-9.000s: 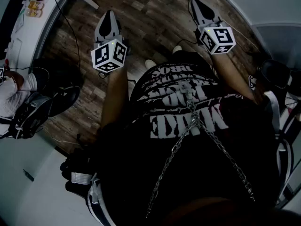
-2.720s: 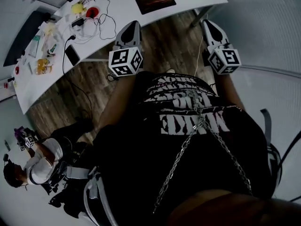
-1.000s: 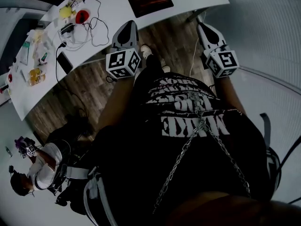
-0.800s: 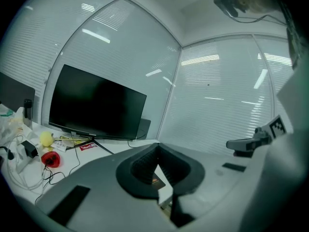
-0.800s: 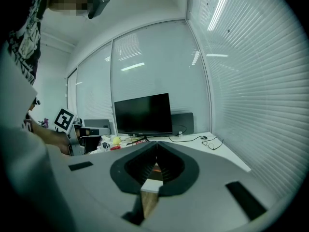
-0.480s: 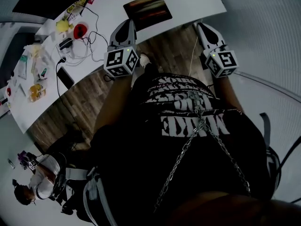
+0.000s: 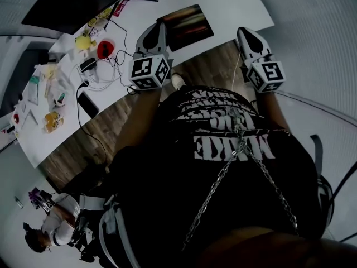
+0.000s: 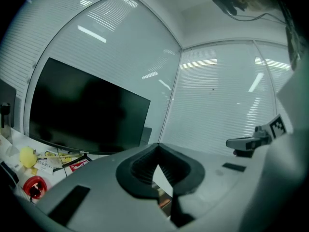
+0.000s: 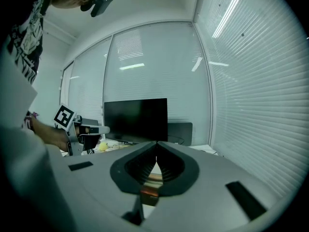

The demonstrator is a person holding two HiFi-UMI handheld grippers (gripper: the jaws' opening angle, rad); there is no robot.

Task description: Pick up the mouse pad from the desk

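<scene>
The mouse pad (image 7: 187, 27) is a dark rectangle with a brown-orange print, lying flat near the front edge of the white desk (image 7: 234, 7). My left gripper (image 7: 160, 27) is shut and empty, its tip over the desk edge just left of the pad. My right gripper (image 7: 244, 32) is also shut and empty, held over the floor by the desk's right front edge, right of the pad. In the left gripper view a sliver of the pad (image 8: 164, 201) shows below the left gripper (image 8: 158, 147). The right gripper view shows the pad (image 9: 150, 181) under the right gripper (image 9: 157, 145).
A large dark monitor (image 8: 87, 110) stands at the back of the desk. Left of the pad lie a red round object (image 7: 105, 49), a yellow object (image 7: 83, 41), tangled cables (image 7: 120, 66) and a phone (image 7: 88, 104). Another person (image 7: 50, 230) sits at the lower left. Blinds cover the walls.
Both grippers have moved forward toward the desk, still shut. The desk and mouse pad now sit closer, and the left gripper tip has reached the desk edge beside the pad.
</scene>
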